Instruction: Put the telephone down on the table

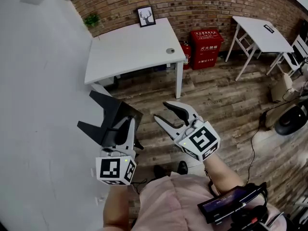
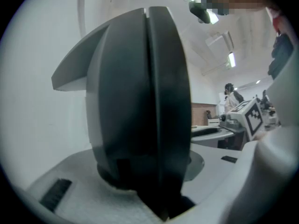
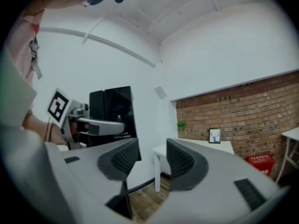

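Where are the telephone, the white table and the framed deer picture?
telephone (image 1: 109, 115): head view, middle of its black body.
white table (image 1: 130, 47): head view, bare middle of its top.
framed deer picture (image 1: 146, 16): head view, centre of the frame.

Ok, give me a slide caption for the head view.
Left gripper grips the black telephone, right gripper open and empty, white table ahead against a brick wall.
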The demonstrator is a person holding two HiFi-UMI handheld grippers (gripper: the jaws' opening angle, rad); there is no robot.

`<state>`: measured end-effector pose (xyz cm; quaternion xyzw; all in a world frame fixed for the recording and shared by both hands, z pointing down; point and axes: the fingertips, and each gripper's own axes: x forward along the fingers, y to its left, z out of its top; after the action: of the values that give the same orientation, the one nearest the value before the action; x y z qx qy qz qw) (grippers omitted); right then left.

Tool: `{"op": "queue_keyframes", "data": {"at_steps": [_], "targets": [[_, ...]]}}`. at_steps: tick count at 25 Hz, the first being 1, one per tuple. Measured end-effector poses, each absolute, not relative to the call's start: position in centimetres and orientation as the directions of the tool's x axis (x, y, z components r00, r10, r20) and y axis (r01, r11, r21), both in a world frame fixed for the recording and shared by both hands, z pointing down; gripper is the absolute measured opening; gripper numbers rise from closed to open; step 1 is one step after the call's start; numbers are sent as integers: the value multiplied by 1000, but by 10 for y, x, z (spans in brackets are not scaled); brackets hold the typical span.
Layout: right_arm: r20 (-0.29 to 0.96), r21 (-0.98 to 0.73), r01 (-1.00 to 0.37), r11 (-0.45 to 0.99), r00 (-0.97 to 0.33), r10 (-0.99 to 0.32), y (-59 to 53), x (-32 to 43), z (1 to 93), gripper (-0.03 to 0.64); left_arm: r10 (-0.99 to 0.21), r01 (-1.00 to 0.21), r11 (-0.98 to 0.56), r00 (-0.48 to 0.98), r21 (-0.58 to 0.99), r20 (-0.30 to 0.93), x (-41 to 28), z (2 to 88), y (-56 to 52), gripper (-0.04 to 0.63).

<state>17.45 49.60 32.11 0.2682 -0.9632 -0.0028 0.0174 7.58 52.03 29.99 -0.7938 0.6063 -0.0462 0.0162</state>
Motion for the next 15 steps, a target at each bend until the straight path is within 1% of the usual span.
{"op": "queue_keyframes", "data": {"at_steps": [4, 8, 11, 15], "targets": [[22, 17, -328, 944, -944, -329, 502, 182, 306, 228, -880, -876, -474, 467, -87, 87, 107, 286, 521, 169], [32, 27, -157, 987, -987, -158, 515, 186, 298, 270, -769, -761, -640, 630, -108, 110, 139, 270, 527, 169], [64, 38, -54, 998, -996, -56, 521, 183, 296, 287, -683, -671, -730, 721, -128, 115, 158, 252, 529, 169], [90, 38, 17, 999, -996, 14, 521, 178, 291, 285, -608, -594, -793, 782, -134, 136, 175, 237, 528, 169]]}}
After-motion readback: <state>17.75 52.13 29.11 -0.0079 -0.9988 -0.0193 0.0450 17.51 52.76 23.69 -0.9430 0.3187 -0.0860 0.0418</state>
